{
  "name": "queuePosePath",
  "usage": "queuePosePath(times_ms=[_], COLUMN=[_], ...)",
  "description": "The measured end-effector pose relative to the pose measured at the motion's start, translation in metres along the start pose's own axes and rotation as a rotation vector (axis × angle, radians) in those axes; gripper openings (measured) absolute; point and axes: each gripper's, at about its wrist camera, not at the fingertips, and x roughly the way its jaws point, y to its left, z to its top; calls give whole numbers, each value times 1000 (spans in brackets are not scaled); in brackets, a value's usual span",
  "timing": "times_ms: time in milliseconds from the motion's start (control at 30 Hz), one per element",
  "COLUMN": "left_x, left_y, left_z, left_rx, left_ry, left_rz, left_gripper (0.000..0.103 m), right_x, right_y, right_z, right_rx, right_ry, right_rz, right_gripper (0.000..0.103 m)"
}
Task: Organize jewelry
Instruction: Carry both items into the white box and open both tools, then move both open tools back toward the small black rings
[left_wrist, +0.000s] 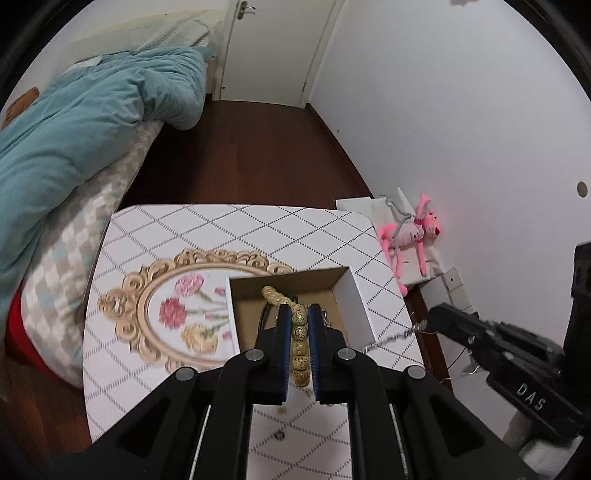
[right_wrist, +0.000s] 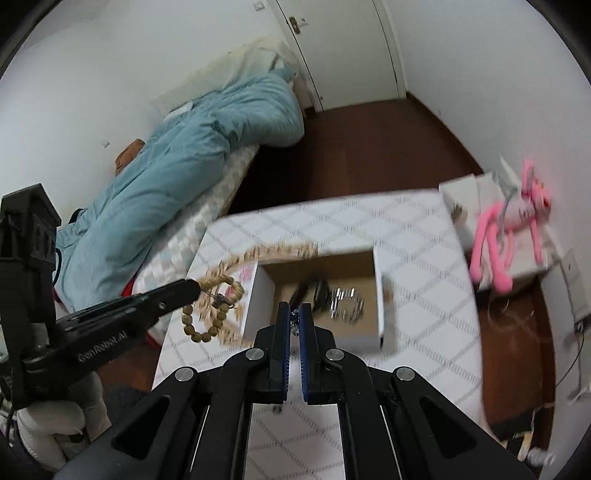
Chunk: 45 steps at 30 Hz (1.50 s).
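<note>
**While both tongs grip jewelry, a box waits below**

While the left tongs (left_wrist: 299, 325) clamp a bead bracelet (left_wrist: 298, 332) over the open box (left_wrist: 349, 291), the right tongs (right_wrist: 294, 321) pinch a thin silver chain (left_wrist: 391, 338) near the box's front wall. Inside the box (right_wrist: 378, 295) lie a dark watch (right_wrist: 314, 290) and a silver bracelet (right_wrist: 347, 299). Beside it on the tabletop (left_wrist: 229, 229) lies a gold-framed floral tray (left_wrist: 173, 306).

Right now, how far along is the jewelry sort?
Done: a watch and a dark item already lie in the box. In hand: left gripper shut on the bead bracelet, right gripper shut on a silver chain. Left: both still need dropping in.
</note>
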Motion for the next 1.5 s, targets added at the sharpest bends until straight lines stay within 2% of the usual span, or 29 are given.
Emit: queuePosePath(times_ms=[167,333,467,600,633,667,700,733,767,800,833,867,933,1000,1033,1067,1100,1133,1167,1233,1300,1500], left_x=[45,95,117,125,126,126,124,124,122,119,119,117,115,111,110,110,109,110,110,112,112,104], left_y=[9,27,38,46,47,47,48,49,49,50,51,52,54,56,56,57,58,58,58,58,58,53], left_z=[16,20,22,24,25,26,26,26,26,25,26,25,22,16,14,11,6,3,-1,-8,-15,-27], left_rx=[13,5,-30,-59,-61,-61,-61,-62,-59,-58,-56,-51,-52,-47,-45,-43,-41,-38,-35,-29,-29,-40], left_ry=[88,202,275,295,294,291,279,271,256,241,234,227,211,188,181,176,171,171,176,181,181,166], left_rz=[38,79,139,178,187,201,213,225,241,250,261,280,298,325,339,346,350,355,365,380,392,391], left_gripper=[6,7,9,15,24,39,48,65,70,70,70,71,73,78,90,100,102,102,102,103,103,103], right_x=[31,77,107,136,142,147,150,153,154,154,153,151,147,143,142,141,141,140,139,136,135,131], right_y=[-9,-26,-36,-41,-43,-45,-45,-46,-47,-47,-47,-47,-48,-50,-49,-50,-51,-51,-51,-50,-51,-49], right_z=[31,42,44,47,47,46,45,45,44,43,42,41,39,35,33,28,26,21,18,10,4,-8], right_rx=[-3,12,6,-10,-10,-15,-18,-15,-9,-7,-11,-17,-16,-25,-31,-38,-41,-46,-54,-65,-68,-66], right_ry=[34,114,165,244,263,277,285,296,306,306,304,297,282,274,271,271,271,269,265,255,246,240], right_rz=[-36,-68,-101,-137,-154,-175,-181,-188,-186,-183,-188,-200,-212,-249,-267,-290,-308,-330,-341,-373,-390,-398], right_gripper=[5,5,5,5,5,6,6,7,10,12,20,34,49,52,56,68,77,92,97,97,103,103])
